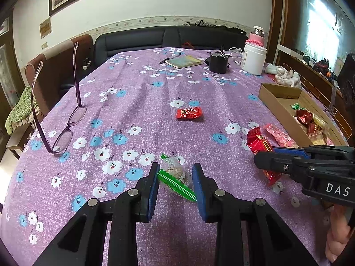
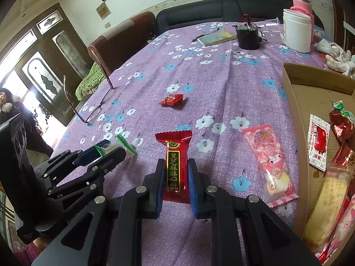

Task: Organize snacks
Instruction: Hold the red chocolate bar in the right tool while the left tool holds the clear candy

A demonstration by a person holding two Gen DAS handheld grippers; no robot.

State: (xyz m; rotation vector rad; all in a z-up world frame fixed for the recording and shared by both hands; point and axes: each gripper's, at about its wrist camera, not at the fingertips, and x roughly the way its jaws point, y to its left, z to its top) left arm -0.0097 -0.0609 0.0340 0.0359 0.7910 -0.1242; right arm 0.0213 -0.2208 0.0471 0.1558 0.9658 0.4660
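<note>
A clear snack packet with green ends (image 1: 174, 174) sits between the blue pads of my left gripper (image 1: 176, 177), which is shut on it low over the purple flowered tablecloth (image 1: 137, 93). The right wrist view shows the same left gripper (image 2: 108, 149) at the left. My right gripper (image 2: 176, 170) is shut on a long red packet with gold lettering (image 2: 176, 155). In the left wrist view that right gripper (image 1: 264, 159) and red packet (image 1: 258, 143) are at the right. On the cloth lie a small red candy (image 1: 189, 113) and a pink packet (image 2: 269, 161).
A cardboard box (image 2: 295, 102) with several snacks stands along the right edge. Purple glasses (image 1: 66, 128) rest upside down at the left. A notebook (image 1: 184, 61), a black cup (image 1: 218, 63) and a white jar (image 1: 254, 58) stand at the far end. A person (image 2: 8, 104) is at the far left.
</note>
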